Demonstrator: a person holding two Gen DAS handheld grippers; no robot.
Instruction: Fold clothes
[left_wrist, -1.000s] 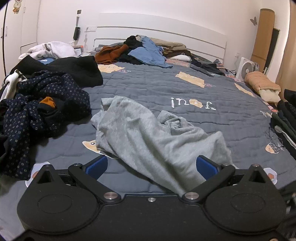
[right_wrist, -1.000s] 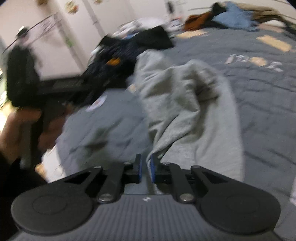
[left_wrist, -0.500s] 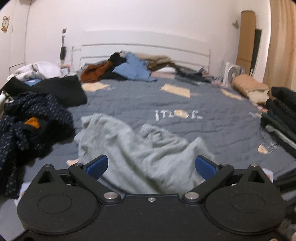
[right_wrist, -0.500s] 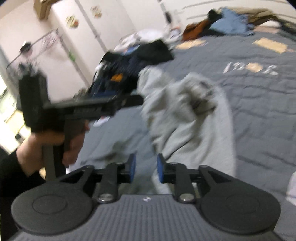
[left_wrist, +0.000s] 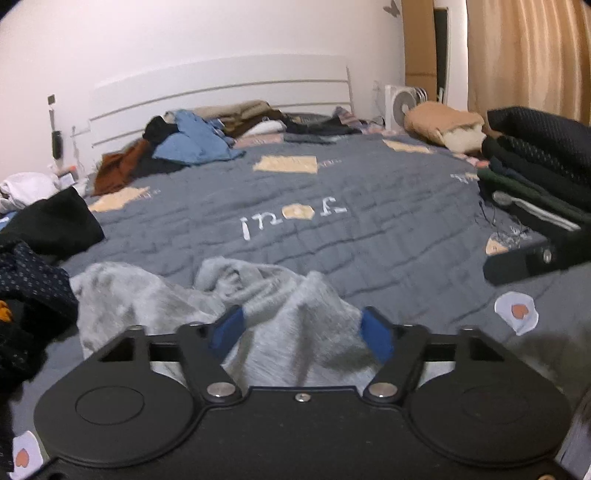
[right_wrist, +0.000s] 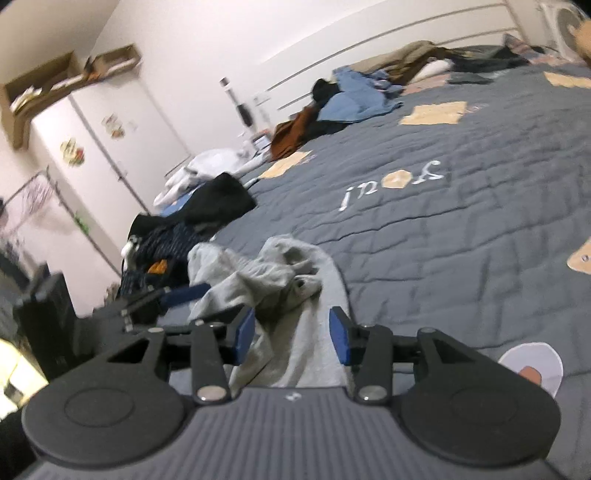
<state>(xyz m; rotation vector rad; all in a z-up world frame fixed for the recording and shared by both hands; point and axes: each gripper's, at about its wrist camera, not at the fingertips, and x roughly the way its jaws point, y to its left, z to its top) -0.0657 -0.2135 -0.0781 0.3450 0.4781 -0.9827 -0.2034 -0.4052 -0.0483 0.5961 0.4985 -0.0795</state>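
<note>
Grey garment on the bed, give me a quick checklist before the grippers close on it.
1. Left gripper open: ok.
2. Right gripper open: ok.
3. Grey garment between both pairs of fingers: ok.
4. Garment lying flat: not ok, bunched and creased.
5. Free of the dark patterned clothes: cannot tell, edges meet at the left.
6. Bare quilt beyond for spreading: ok.

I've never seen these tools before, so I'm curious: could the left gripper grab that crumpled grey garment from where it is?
Probably yes. The left gripper is open with the grey garment bunched right between its fingers, and nothing lies in between.
</note>
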